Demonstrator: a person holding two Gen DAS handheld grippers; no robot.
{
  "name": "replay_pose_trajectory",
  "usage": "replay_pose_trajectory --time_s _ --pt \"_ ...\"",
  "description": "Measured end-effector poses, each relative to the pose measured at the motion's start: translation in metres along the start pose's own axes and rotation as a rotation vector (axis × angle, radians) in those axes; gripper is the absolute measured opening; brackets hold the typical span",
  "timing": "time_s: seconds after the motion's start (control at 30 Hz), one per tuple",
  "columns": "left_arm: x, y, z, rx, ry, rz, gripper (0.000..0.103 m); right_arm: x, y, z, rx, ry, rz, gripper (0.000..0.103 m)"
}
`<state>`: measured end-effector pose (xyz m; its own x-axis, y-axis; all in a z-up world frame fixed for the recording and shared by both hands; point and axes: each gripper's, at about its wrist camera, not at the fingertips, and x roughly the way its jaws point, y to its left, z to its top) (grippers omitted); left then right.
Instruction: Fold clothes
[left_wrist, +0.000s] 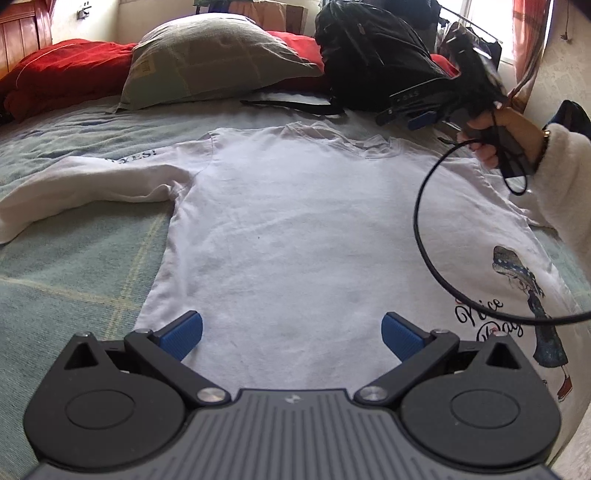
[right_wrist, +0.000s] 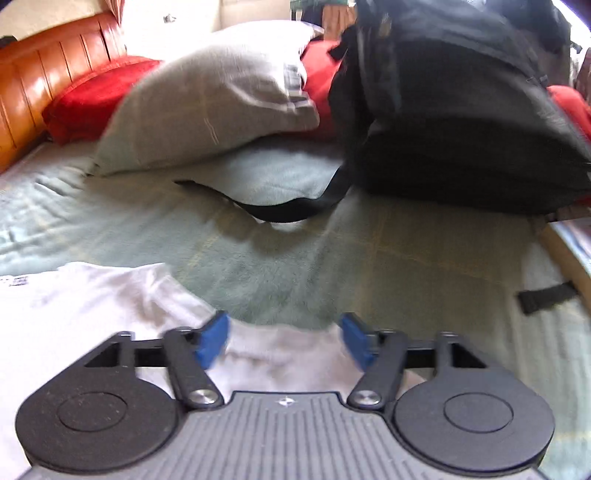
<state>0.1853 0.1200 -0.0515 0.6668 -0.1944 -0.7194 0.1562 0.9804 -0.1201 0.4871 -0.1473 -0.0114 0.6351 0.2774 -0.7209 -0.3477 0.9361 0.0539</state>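
Observation:
A white T-shirt (left_wrist: 295, 221) lies spread on the green checked bedcover (left_wrist: 74, 280), collar toward the far side. Its left sleeve (left_wrist: 92, 184) reaches out to the left. At its right edge shows a print of a girl with the words "Nice Day" (left_wrist: 517, 306). My left gripper (left_wrist: 291, 336) hovers open over the shirt's near part, with nothing between its blue pads (left_wrist: 184, 334). My right gripper (right_wrist: 283, 339) is open too, with white cloth (right_wrist: 288, 350) lying loose below it. In the left wrist view a hand (left_wrist: 491, 144) holds the right gripper (left_wrist: 402, 118) over the shirt's far right shoulder.
A grey pillow (left_wrist: 214, 59), a red blanket (left_wrist: 66, 70) and a black backpack (left_wrist: 369, 55) lie along the far side of the bed. The backpack's strap (right_wrist: 288, 210) trails onto the bedcover. A black cable (left_wrist: 421, 229) loops over the shirt. A wooden headboard (right_wrist: 44, 85) stands at the left.

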Motion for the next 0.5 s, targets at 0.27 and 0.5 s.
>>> replay_pose_trajectory --time_s 0.27,0.5 --pt "0.008 0.008 0.054 -0.009 -0.013 -0.039 0.102 -0.037 -0.004 -0.055 0.113 0.039 -0.067 0.103" --pt "0.067 -0.011 0.122 0.031 -0.024 -0.119 0.102 -0.018 0.002 -0.085 0.081 -0.009 -0.122 0.103"
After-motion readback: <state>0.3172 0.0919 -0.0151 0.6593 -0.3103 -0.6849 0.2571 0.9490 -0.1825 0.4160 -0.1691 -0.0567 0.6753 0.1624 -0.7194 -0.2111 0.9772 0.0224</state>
